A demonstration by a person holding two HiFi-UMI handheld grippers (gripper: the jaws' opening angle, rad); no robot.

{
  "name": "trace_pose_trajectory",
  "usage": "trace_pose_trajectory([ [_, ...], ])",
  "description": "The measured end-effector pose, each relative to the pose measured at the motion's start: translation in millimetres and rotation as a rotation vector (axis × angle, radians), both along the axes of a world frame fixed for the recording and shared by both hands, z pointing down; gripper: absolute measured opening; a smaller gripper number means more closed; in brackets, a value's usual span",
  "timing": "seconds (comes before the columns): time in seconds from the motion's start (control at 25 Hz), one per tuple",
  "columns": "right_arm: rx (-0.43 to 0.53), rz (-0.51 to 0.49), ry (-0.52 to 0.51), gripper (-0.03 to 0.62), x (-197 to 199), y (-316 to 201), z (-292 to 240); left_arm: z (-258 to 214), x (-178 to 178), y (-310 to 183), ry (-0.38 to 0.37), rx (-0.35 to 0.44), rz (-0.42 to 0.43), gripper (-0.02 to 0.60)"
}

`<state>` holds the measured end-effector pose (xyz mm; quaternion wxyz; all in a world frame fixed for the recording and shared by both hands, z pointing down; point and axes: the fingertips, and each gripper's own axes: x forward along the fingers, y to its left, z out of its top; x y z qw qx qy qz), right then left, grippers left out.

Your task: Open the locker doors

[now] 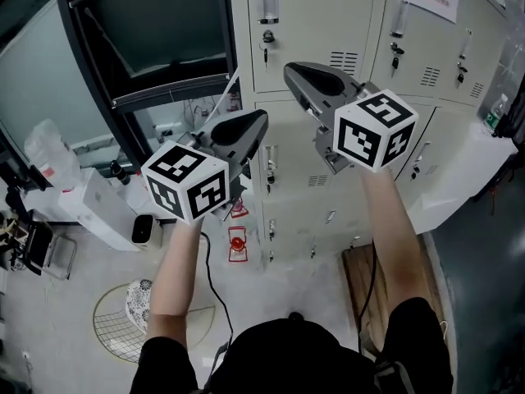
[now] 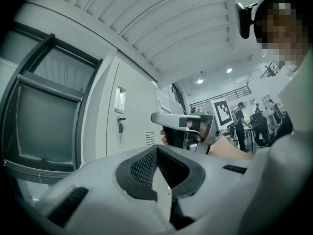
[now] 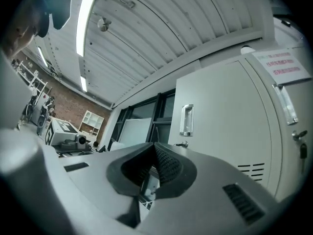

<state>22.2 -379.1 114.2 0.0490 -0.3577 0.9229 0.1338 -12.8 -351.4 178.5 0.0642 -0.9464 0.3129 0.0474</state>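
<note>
A bank of pale grey lockers [image 1: 312,31] stands in front of me, its doors closed, each with a small key [image 1: 267,39] and a clear label holder. My left gripper [image 1: 258,121] is raised before the lower doors with its jaws together and nothing in them. Further right and higher, my right gripper [image 1: 294,74] is also shut and empty, just short of a door. The left gripper view looks past its shut tips [image 2: 157,151] to a door with a key [image 2: 120,124] and to the right gripper [image 2: 155,117]. Beyond the shut tips [image 3: 155,148] in the right gripper view is a door [image 3: 220,116] with a label holder [image 3: 187,120].
A dark-framed window [image 1: 148,39] adjoins the lockers on the left. On the floor are a white box [image 1: 90,203], a round wire rack [image 1: 115,318], a black cable [image 1: 215,286] and a wooden board [image 1: 365,286]. A white panel [image 1: 459,171] juts out at the right. People stand far off [image 2: 242,121].
</note>
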Motion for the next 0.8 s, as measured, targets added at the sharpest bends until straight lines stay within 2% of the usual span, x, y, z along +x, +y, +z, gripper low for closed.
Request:
trace_pose_trajectory([
  [0.2, 0.019, -0.026, 0.017, 0.005, -4.6, -17.9, -19.5, -15.0, 5.8, -6.2, -0.018, 0.032, -0.048, 0.018],
  [0.4, 0.046, -0.011, 0.034, 0.009, -8.4, -38.1, -37.7, -30.4, 4.5, -14.6, -0.008, 0.056, -0.096, 0.017],
  [0.8, 0.057, 0.045, 0.075, 0.072, -14.0, -73.8, -55.1, -46.3, 0.4, -23.6, -0.001, 0.077, -0.133, 0.018],
])
